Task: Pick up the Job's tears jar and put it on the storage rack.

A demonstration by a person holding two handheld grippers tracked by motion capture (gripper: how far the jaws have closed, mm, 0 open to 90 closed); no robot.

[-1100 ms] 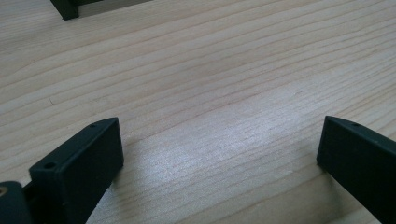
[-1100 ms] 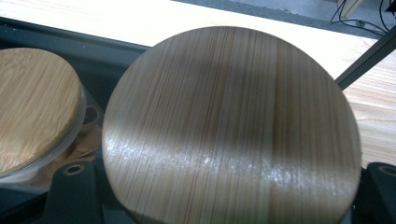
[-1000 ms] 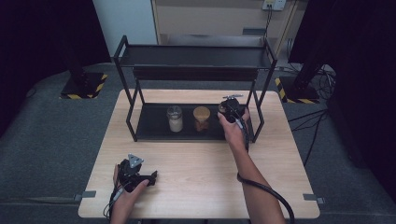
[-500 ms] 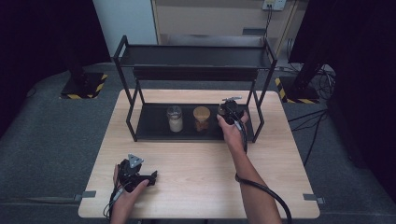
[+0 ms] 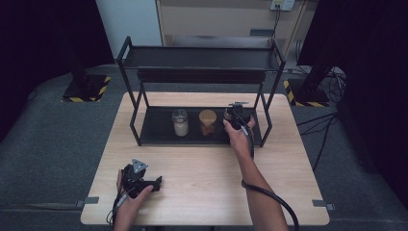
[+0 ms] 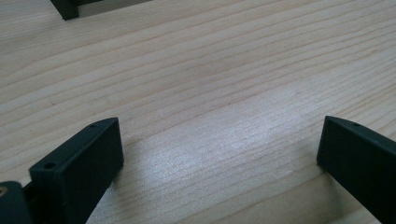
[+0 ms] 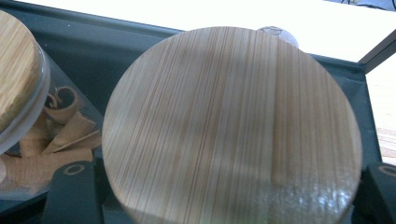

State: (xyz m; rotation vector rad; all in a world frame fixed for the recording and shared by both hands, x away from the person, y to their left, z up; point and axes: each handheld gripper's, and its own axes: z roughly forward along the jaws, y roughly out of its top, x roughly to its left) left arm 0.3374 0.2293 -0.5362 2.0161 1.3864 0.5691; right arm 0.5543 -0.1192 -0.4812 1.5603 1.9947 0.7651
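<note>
Right gripper [image 5: 234,115] pinches a third wooden-lidded jar [image 7: 232,126] on the rack's lower shelf [image 5: 154,134] beside two jars; release seems left; left gripper [image 5: 144,181] rests spread, empty

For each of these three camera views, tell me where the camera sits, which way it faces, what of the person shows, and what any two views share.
High view: fixed above the person's side, facing forward and down on the wooden table and black rack; both forearms show, with the left gripper and right gripper.
Left gripper view: rides the left gripper, facing bare tabletop between its spread fingers.
Right gripper view: rides the right gripper, facing a round wooden lid close up.
Shared: the jar of curled shavings also stands in the high view.
</note>
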